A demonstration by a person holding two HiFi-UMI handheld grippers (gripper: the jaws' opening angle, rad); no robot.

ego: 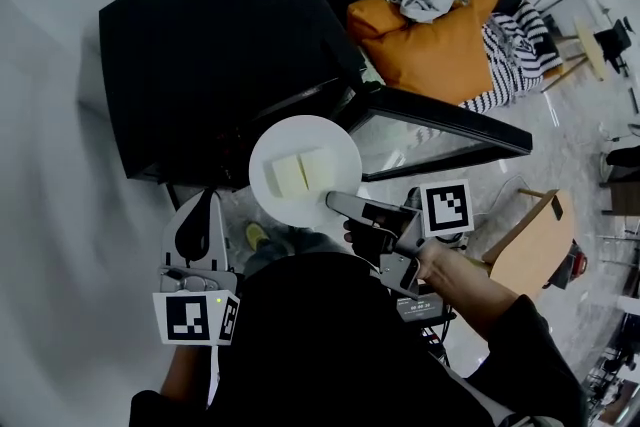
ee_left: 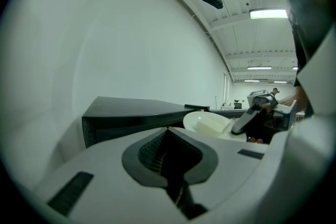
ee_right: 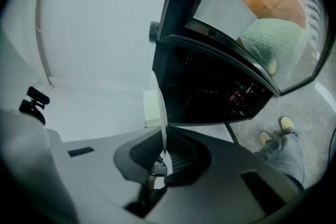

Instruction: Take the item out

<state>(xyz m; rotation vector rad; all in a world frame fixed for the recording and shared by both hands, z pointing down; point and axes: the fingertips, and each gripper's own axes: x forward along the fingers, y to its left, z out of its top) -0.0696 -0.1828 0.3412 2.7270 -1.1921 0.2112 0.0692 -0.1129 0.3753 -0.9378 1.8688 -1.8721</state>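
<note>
Right gripper | I read its jaws clamped on the rim of the plate | plate carries two pale slabs and sits outside the oven, just before its open door | left gripper | jaws pressed together, nothing between them, near the plate.

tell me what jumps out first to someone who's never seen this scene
The white plate with two pale blocks stands out at centre, its rim pinched by the right hand-held gripper. Behind it sits a big black oven with its door open. The left hand-held gripper hangs shut and empty at lower left.
</note>
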